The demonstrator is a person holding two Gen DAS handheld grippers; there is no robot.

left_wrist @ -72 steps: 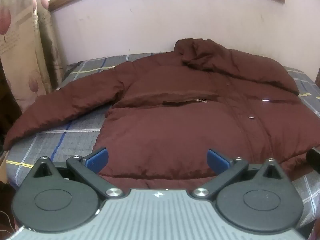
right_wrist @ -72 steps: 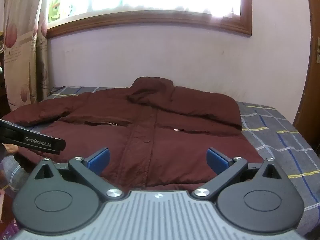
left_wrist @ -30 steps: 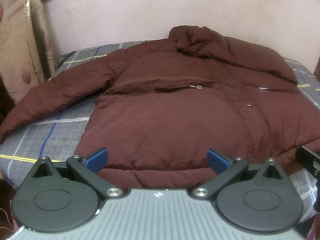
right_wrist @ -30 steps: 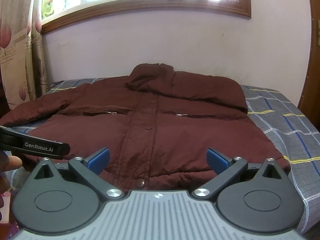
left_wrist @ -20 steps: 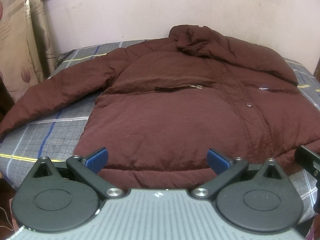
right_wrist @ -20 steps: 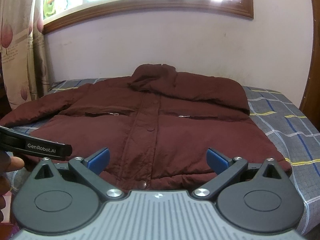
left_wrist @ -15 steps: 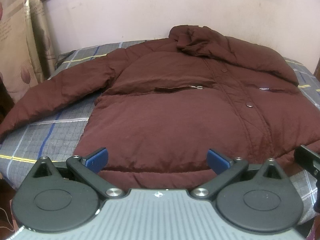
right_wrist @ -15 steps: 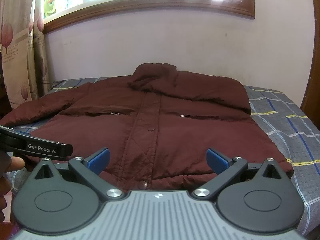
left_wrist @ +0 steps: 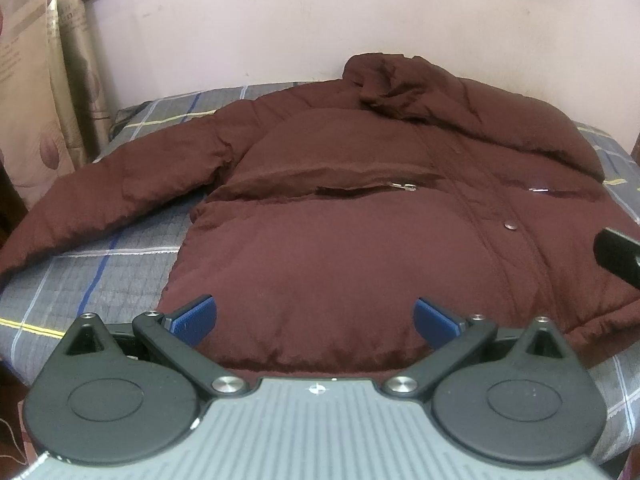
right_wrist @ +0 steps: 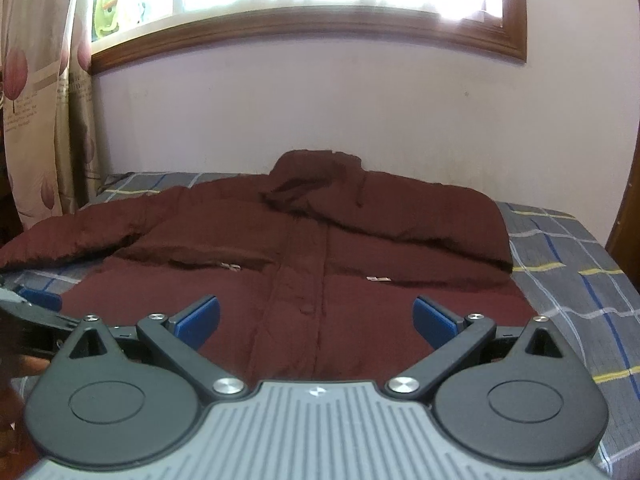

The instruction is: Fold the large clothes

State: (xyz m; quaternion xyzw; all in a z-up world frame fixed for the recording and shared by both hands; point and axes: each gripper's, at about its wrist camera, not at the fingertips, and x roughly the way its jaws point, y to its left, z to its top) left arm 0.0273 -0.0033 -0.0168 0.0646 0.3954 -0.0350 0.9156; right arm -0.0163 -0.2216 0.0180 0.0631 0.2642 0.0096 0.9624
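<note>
A large dark red-brown puffer jacket lies front-up on the bed, collar toward the wall, its left sleeve stretched out to the left. It also shows in the right wrist view. My left gripper is open and empty, just above the jacket's hem on the left half. My right gripper is open and empty, near the hem by the button placket. The right gripper's body shows at the right edge of the left wrist view.
The bed has a grey plaid cover with blue, white and yellow lines, seen also in the right wrist view. A pale wall and a wood-framed window stand behind. A patterned curtain hangs at the left.
Both grippers have moved in toward the jacket's hem. The right gripper has dropped lower and nearer the bed. The jacket has not moved.
</note>
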